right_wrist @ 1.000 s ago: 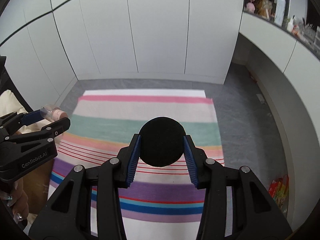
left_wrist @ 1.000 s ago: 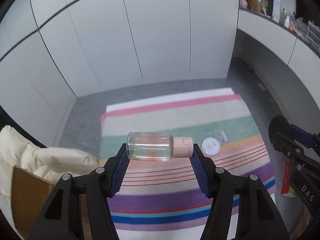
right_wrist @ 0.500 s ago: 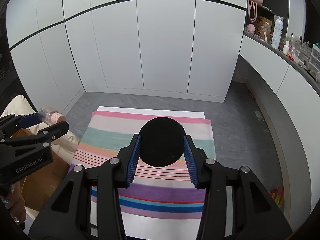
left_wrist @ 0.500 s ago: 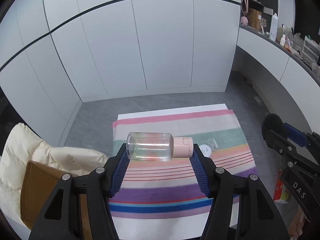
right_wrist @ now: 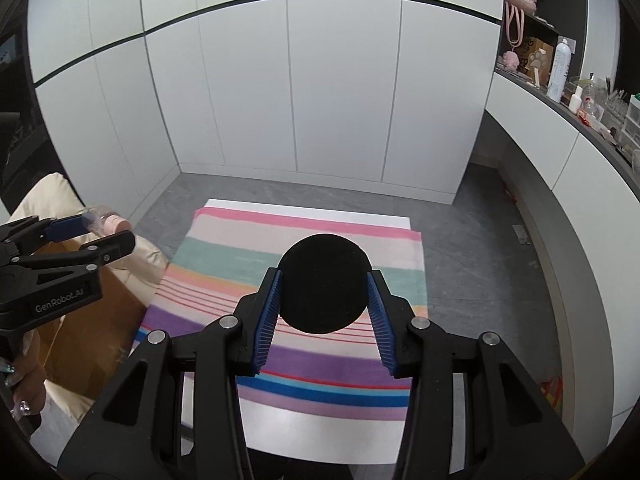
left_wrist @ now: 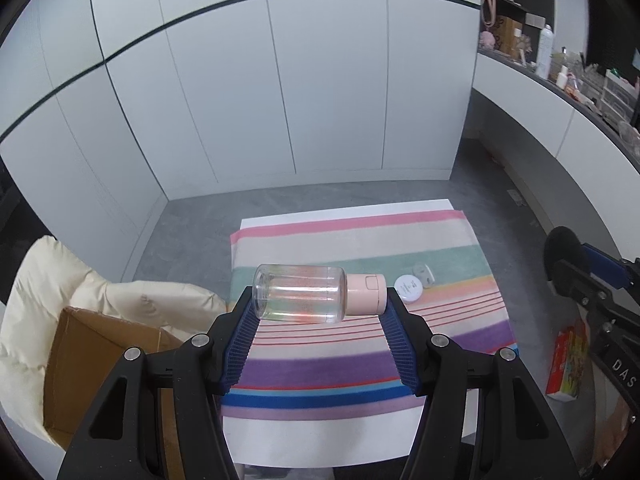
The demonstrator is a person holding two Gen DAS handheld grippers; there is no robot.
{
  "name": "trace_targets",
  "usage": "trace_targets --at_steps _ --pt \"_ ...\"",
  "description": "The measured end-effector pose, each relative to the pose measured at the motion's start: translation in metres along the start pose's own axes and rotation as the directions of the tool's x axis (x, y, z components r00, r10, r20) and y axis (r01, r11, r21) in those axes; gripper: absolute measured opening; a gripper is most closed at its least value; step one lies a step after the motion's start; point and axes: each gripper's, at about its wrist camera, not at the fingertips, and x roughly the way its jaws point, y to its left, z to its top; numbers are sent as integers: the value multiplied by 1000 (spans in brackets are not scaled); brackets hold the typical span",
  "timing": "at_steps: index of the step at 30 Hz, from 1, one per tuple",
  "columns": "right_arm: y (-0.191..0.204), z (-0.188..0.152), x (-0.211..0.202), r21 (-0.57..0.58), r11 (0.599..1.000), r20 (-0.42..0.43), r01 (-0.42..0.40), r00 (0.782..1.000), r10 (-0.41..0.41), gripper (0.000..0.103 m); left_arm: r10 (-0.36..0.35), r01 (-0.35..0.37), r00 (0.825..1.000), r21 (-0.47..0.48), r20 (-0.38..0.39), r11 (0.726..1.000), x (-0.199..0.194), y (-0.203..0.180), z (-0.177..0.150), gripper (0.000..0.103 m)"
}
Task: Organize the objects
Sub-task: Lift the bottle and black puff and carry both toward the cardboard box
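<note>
Jaws of the left gripper (left_wrist: 320, 312) clamp a clear bottle (left_wrist: 300, 299) lengthwise, high above the striped cloth (left_wrist: 360, 344); a white round lid (left_wrist: 409, 289) lies at two o'clock, a cardboard box (left_wrist: 96, 344) at eight. The right gripper (right_wrist: 323, 304) pinches a black disc (right_wrist: 323, 282) over the bench. Both look mid-carry; next comes choosing a drop spot, probably the box.

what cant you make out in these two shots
- Black disc, right wrist view: plain black, so what it is cannot be told.
- White tin, left wrist view: label too small to read.
- Cardboard box, left wrist view: inside hidden by the left gripper and a cream coat.
</note>
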Motion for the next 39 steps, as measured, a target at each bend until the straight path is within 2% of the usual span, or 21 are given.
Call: trace_targets --at_steps 9,15,18,23,28,39 --pt "9 -35 -31 18 999 -5 -37 999 37 45 -52 50 998 40 39 998 -53 -13 -29 62" --pt "14 -67 -51 18 999 -16 -48 999 48 45 -15 12 997 45 69 999 -82 -11 -54 62" --pt "16 -80 -59 24 999 -33 -47 998 48 45 -20 17 998 42 61 999 -91 -10 -68 62" --pt "17 -104 -66 34 998 -82 -54 995 56 45 -1 -1 999 33 52 999 -97 -2 -90 62" --pt "16 -121 -74 37 998 -115 -58 992 61 45 -12 12 1000 11 -1 1000 -93 7 -109 62" --pt "22 -119 -73 32 998 -134 -62 989 65 45 -5 5 1000 -5 -20 1000 -81 21 -112 62"
